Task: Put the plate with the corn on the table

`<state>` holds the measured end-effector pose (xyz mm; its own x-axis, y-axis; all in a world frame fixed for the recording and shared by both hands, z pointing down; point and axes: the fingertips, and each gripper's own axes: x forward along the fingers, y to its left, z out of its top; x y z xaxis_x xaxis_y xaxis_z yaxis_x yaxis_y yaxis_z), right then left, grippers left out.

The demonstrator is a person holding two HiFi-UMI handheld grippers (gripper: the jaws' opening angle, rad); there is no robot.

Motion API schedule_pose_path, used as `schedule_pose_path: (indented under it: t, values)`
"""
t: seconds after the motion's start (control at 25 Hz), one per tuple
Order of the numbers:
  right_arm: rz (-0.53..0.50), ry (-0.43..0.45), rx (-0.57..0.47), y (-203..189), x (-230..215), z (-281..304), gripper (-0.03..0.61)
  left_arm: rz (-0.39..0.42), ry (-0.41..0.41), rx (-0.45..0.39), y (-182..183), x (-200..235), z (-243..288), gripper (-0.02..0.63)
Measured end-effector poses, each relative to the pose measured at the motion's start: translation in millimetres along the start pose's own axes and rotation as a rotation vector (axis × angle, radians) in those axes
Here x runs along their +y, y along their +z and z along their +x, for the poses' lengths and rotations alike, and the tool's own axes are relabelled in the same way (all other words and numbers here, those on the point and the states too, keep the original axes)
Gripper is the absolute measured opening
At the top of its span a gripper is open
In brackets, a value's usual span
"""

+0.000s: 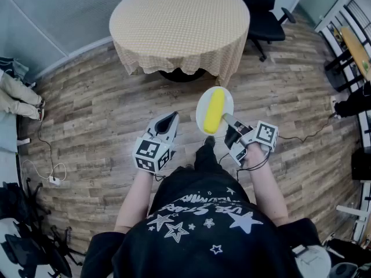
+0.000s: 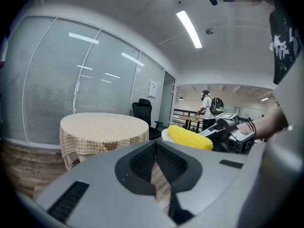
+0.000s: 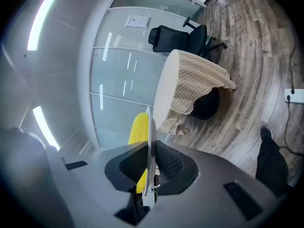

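A white plate (image 1: 203, 106) carries a yellow corn cob (image 1: 215, 110) and hangs in the air above the wooden floor, short of the round table (image 1: 179, 22) with its checked cloth. My right gripper (image 1: 228, 126) is shut on the plate's near rim. In the right gripper view the plate (image 3: 150, 141) shows edge-on between the jaws with the corn (image 3: 139, 129) on its left face. My left gripper (image 1: 168, 120) is shut with nothing in it, to the left of the plate. From the left gripper view the corn (image 2: 190, 137) and the table (image 2: 102, 127) lie ahead.
A black office chair (image 1: 264, 16) stands right of the table. Cables and a power strip (image 1: 53, 180) lie on the floor at left. Another table (image 1: 359, 48) and racks line the right side. A person with a backpack (image 2: 207, 106) stands far off.
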<state>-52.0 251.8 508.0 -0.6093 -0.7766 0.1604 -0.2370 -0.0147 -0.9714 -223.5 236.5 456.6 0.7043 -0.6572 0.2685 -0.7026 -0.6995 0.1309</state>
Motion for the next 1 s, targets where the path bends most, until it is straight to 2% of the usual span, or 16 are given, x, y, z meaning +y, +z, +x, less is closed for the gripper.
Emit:
schedule_pose_path:
  t: [0.56, 0.84, 1.0]
  values:
    - [-0.029, -0.008, 0.030, 8.0, 1.8, 4.5, 0.048, 0.001, -0.008, -0.006, 8.9, -0.8, 13.5, 0.005]
    - [-0.091, -0.024, 0.057, 33.6, 3.4, 18.7, 0.049, -0.015, 0.017, -0.005, 13.8, 10.8, 35.2, 0.005]
    - [-0.058, -0.007, 0.037, 75.9, 1.4, 34.1, 0.049, -0.016, 0.018, 0.012, 23.9, 20.1, 67.6, 0.005]
